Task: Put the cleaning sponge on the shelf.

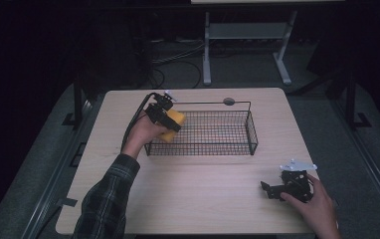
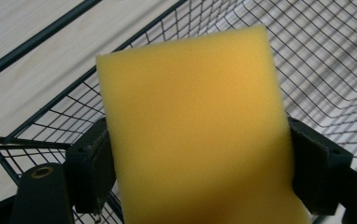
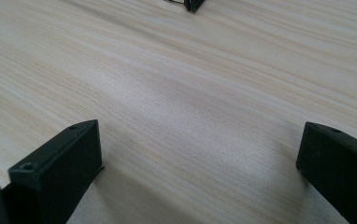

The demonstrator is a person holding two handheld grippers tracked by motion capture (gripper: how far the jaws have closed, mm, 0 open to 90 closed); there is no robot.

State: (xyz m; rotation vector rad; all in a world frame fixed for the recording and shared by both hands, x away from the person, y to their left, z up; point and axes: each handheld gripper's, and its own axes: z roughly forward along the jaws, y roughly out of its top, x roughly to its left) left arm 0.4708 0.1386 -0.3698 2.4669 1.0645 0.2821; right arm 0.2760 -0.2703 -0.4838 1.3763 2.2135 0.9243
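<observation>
High view gave us the left gripper clamped on a yellow sponge over the wire basket's nine o'clock end, right gripper spread wide, low over bare table at four o'clock

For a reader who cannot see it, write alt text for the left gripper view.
A yellow sponge is clamped between the left gripper's two black jaws, taking up most of the frame. Behind it lies a black wire basket on a pale wooden table, with the sponge held over the basket's corner.
</observation>
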